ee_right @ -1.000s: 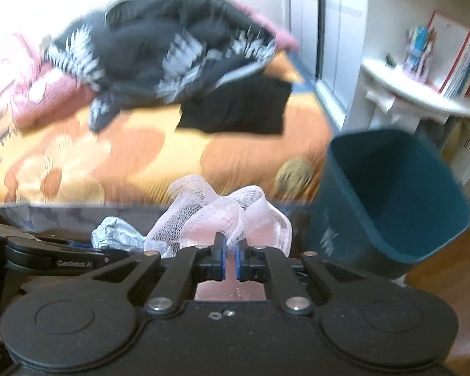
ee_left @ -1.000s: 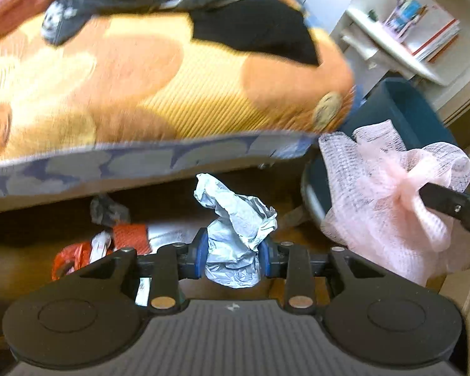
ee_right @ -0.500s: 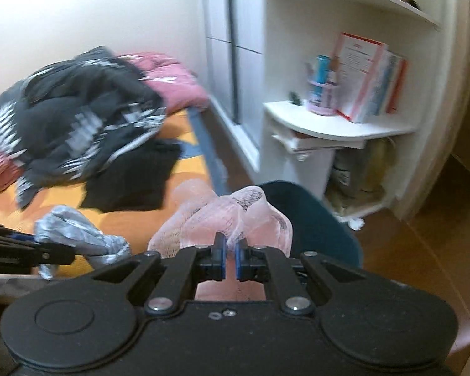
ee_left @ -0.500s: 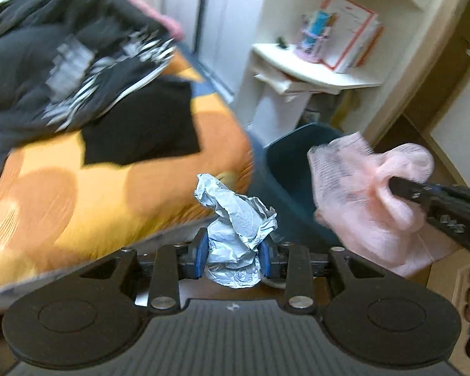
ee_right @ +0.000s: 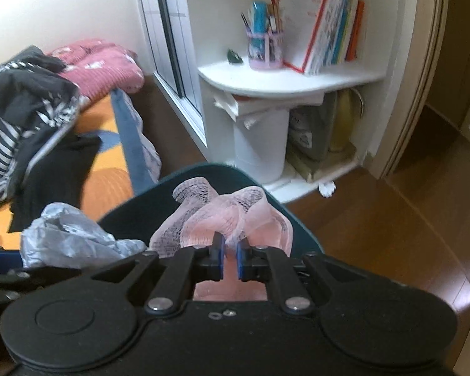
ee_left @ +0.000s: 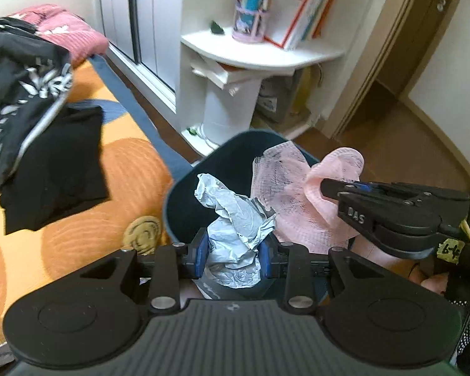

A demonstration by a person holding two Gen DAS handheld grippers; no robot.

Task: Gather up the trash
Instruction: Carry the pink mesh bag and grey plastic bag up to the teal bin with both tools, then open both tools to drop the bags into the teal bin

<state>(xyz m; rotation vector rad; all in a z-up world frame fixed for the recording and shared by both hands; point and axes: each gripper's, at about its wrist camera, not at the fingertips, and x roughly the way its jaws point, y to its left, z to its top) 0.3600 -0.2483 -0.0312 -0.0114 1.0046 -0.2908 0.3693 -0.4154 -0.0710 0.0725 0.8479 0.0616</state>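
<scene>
The floor [ee_right: 391,219] was dark brown wood. A white corner shelf [ee_right: 291,84] stood at the far wall, holding upright books [ee_right: 322,28] and a pen cup [ee_right: 264,47]. To the left lay a bed [ee_left: 78,219] with an orange cover, with dark clothes [ee_left: 18,87] and a pink blanket [ee_right: 100,65] piled on it. A doorway [ee_left: 401,72] opened on the right.

Right claw [ee_right: 229,252], jaws opening, has pink mesh [ee_right: 222,219] between them above the bin [ee_right: 134,211].
</scene>
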